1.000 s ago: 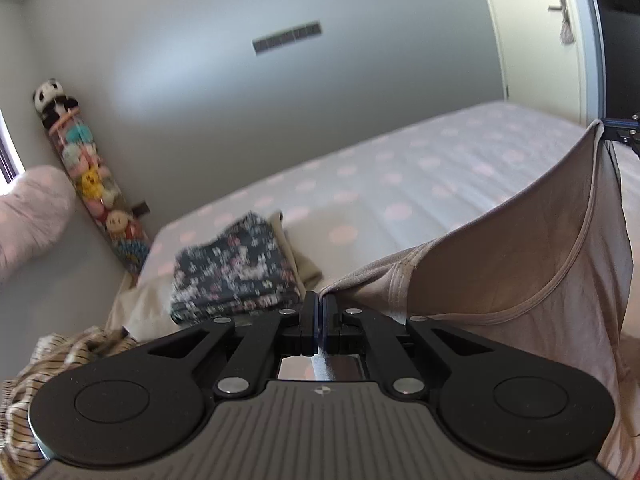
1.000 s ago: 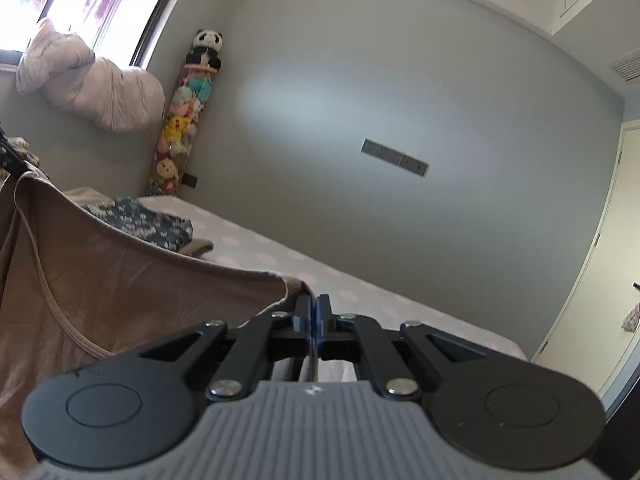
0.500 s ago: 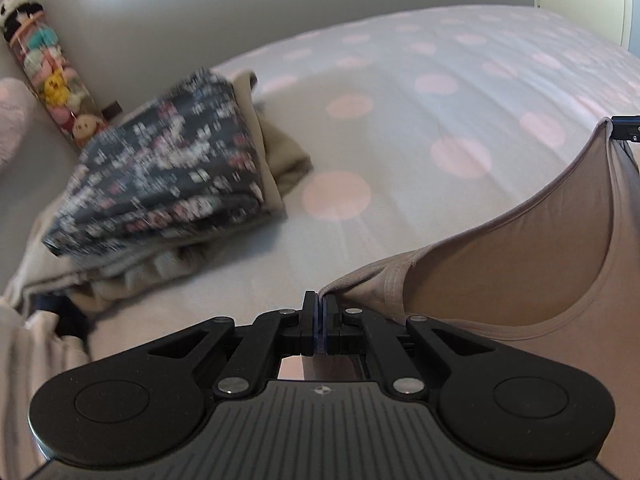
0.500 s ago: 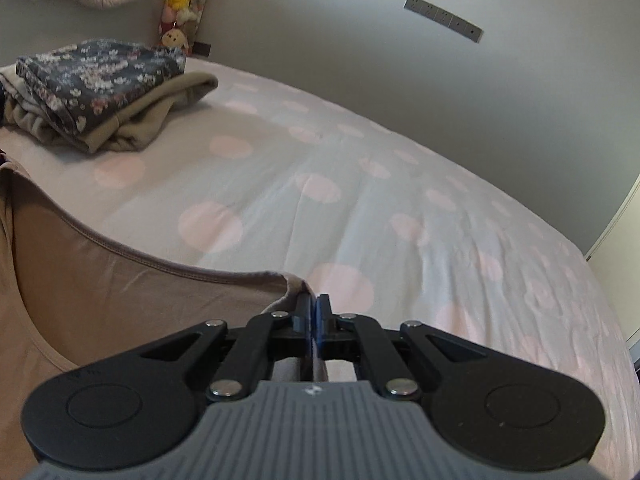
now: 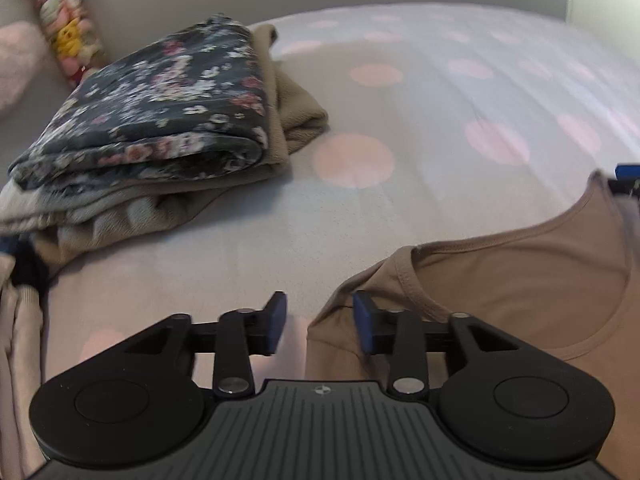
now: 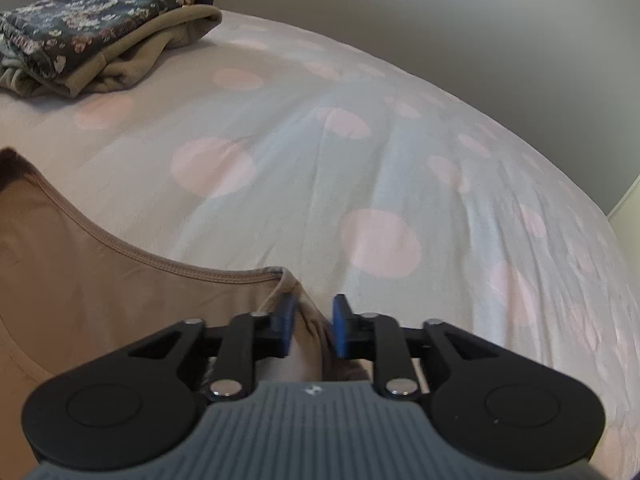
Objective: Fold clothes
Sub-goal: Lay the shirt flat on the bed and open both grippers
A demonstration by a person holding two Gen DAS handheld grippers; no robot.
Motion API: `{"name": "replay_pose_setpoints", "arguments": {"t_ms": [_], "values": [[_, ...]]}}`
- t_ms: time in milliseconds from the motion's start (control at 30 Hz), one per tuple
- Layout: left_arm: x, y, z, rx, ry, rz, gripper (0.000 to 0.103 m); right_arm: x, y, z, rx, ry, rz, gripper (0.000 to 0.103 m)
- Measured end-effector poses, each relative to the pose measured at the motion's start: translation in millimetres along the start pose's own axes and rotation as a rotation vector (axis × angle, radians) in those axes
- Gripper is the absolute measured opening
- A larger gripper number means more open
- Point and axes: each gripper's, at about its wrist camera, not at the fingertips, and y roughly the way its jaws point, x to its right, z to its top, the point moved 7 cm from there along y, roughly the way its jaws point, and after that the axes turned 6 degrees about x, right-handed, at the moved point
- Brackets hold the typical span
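A tan scoop-neck top (image 5: 520, 288) lies spread on the bed, neckline toward the far side. My left gripper (image 5: 319, 322) is open, and the top's left shoulder corner lies loose between its blue pads (image 5: 362, 316). In the right wrist view the same top (image 6: 80, 280) fills the lower left. My right gripper (image 6: 314, 330) is open too, and the other shoulder strap sits slack between its fingers. Neither gripper pinches the cloth. The right gripper's blue tip (image 5: 627, 170) peeks in at the left wrist view's right edge.
A pile of folded clothes, dark floral (image 5: 160, 100) over olive, sits at the back left of the bed (image 5: 400, 100); the same pile (image 6: 80, 32) shows top left in the right wrist view. Light garments (image 5: 20, 340) lie at the left edge. Grey wall (image 6: 440, 20) stands behind.
Both grippers came down from holding the top up in the air to the bed surface, then opened and let go of its shoulder corners. The top now rests flat.
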Motion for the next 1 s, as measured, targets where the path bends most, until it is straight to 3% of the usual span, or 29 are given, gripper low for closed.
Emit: {"name": "replay_pose_setpoints", "arguments": {"t_ms": [33, 200, 500, 767, 933, 1000], "values": [[-1.2, -10.8, -2.4, 0.012, -0.034, -0.005, 0.042, 3.8, -9.1, -0.2, 0.011, 0.015, -0.002, 0.046], [5.1, -63.4, -33.6, -0.041, -0.150, -0.008, 0.045, 21.9, -66.8, -23.1, 0.026, 0.090, 0.012, 0.047], [11.1, -151.5, -102.7, -0.029, -0.260, 0.005, 0.049, 51.4, -172.4, -122.6, -0.118, 0.275, -0.029, 0.046], [12.9, -176.8, -138.7, -0.009, -0.282, -0.031, 0.049, 71.8, -216.9, -185.0, -0.291, 0.515, -0.043, 0.047], [20.6, -169.3, -162.5, -0.082, -0.236, -0.036, 0.049, 78.0, -236.1, -207.2, -0.341, 0.628, -0.031, 0.056], [21.8, -166.5, -168.9, -0.110, -0.222, -0.033, 0.049, 75.6, -237.7, -208.7, -0.348, 0.635, -0.012, 0.067]]}}
